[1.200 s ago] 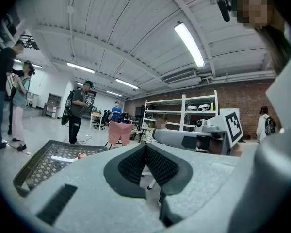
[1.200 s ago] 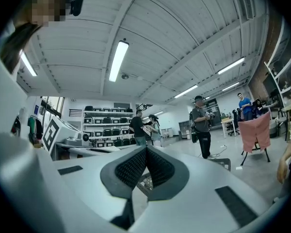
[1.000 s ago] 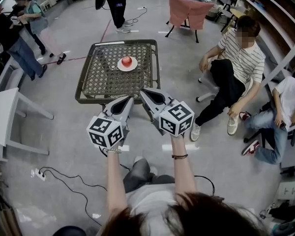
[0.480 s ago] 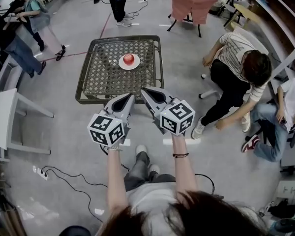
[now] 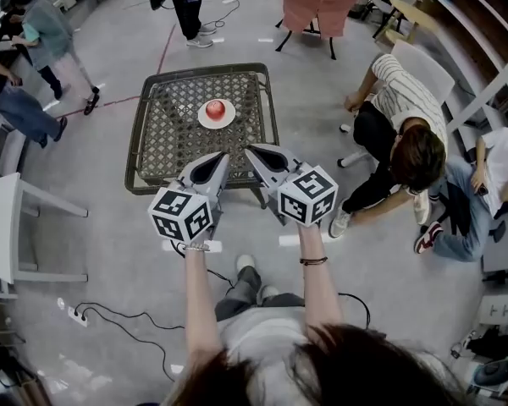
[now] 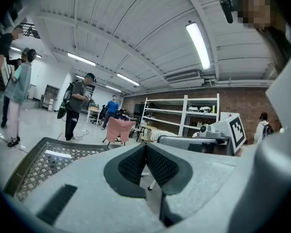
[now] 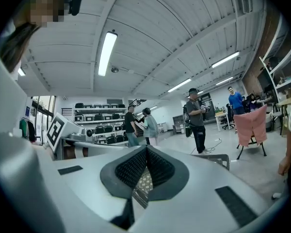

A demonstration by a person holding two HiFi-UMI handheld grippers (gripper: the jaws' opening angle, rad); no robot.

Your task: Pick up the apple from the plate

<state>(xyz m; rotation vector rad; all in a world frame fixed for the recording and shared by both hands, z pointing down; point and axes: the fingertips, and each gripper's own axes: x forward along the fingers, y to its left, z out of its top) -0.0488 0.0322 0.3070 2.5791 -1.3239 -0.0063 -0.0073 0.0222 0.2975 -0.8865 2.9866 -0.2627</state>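
On the far half of the table (image 5: pixel 157 146), right of centre: apple (image 5: pixel 216 108), sitting mid-plate (image 5: pixel 201 120), plate flat on the mesh top. Apple red, round, with a paler patch on top; no long axis worth noting, and the stem is too small to make out. Nothing else on the table. In the head view the apple lies at 12 o'clock from the left gripper (image 5: pixel 219 158) and at about 11 o'clock from the right gripper (image 5: pixel 251 150). Both tips are over the near edge of the table, well apart from the plate. Judgement: the left lines up more squarely, and neither is clearly nearer. Both grippers point roughly level, so the apple shows in neither gripper view. Left jaws pressed together, pads meeting at the tip, nothing between them. Right jaws likewise together and empty. Judgement: either must spread before it can take the apple.
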